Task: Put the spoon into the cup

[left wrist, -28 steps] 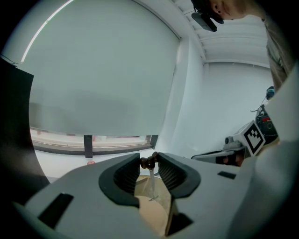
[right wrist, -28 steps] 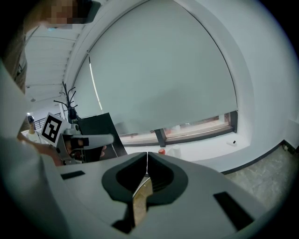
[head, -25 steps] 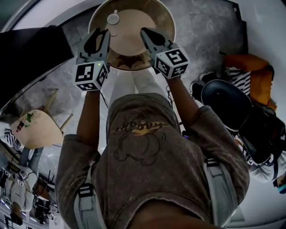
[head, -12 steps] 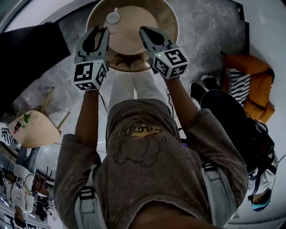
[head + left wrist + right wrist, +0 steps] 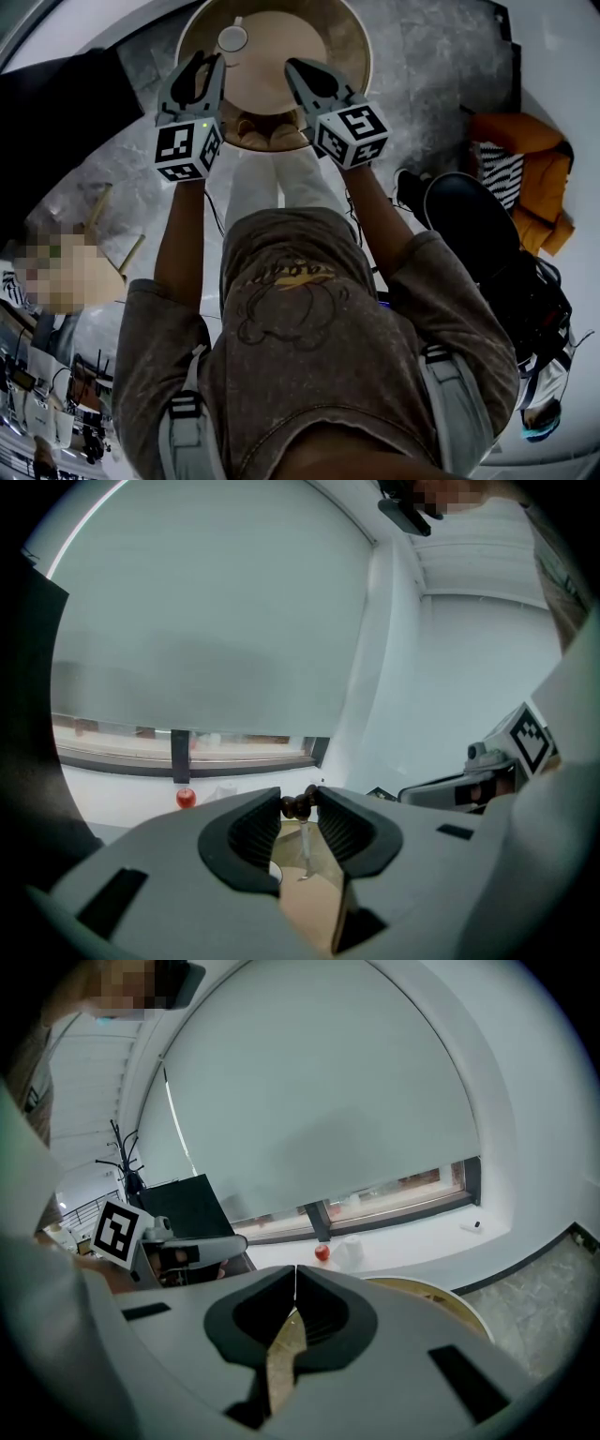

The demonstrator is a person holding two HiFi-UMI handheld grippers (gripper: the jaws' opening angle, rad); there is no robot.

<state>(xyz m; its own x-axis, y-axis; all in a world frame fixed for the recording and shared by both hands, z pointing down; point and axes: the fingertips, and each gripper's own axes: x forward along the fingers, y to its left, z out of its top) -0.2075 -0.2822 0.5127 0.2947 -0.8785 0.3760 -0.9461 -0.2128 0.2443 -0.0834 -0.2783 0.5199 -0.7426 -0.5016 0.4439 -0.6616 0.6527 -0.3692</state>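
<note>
A round wooden table [image 5: 342, 42] stands ahead of me. On it sits a small white cup [image 5: 232, 38], and a thin metal spoon [image 5: 304, 850] lies on the tabletop just beyond the cup's rim [image 5: 274, 869]. My left gripper [image 5: 202, 64] hovers over the near left of the table, open, with nothing between its jaws; the spoon shows through the gap [image 5: 298, 801]. My right gripper [image 5: 292, 67] hangs over the near right of the table, its fingertips touching, empty [image 5: 295, 1269].
A window ledge behind the table holds a small red ball-like thing [image 5: 322, 1252]. A black panel [image 5: 56, 103] is on the left. A dark round chair [image 5: 473, 211] and an orange seat [image 5: 525, 169] stand on the right. My shoes [image 5: 267, 137] are at the table's near edge.
Both grippers have sunk a little toward the tabletop and edged forward. Their jaws look the same as before.
</note>
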